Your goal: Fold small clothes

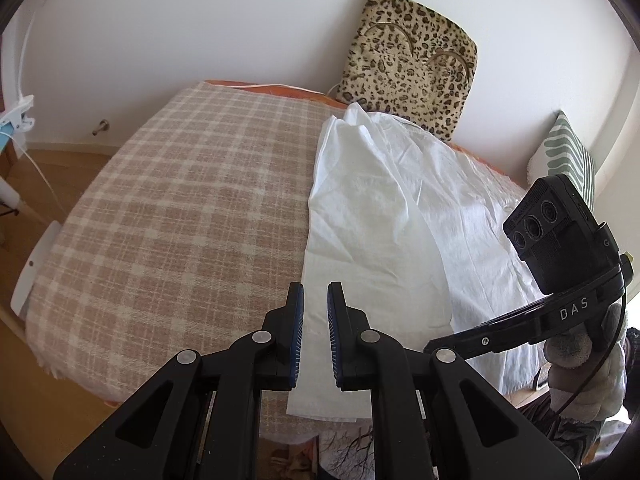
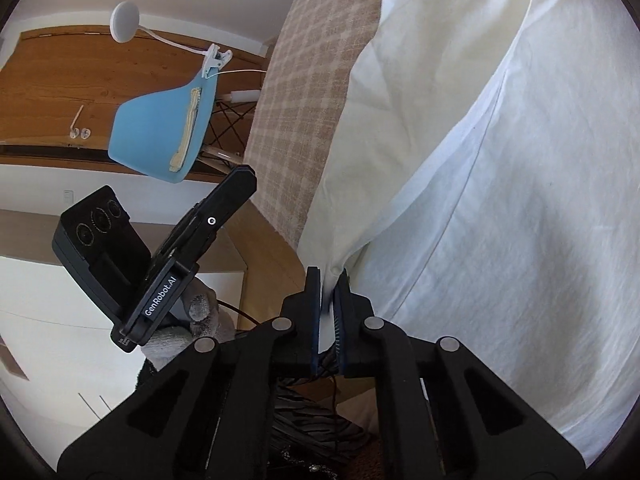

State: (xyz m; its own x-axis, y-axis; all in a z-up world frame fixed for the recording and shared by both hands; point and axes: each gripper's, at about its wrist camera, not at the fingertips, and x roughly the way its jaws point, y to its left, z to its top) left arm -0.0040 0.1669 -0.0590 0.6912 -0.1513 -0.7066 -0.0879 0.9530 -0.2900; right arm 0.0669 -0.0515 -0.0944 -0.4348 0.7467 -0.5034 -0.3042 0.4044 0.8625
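Right gripper (image 2: 328, 300) pinching white garment (image 2: 460, 160) edge, seen only from right wrist, left gripper (image 1: 315, 316) nearly closed, empty, over plaid blanket (image 1: 180, 200), leopard cushion (image 1: 412, 64) only in left view

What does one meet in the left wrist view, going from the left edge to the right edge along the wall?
White clip → small metal knob low on the wall → leopard-print cushion → green-striped cushion.
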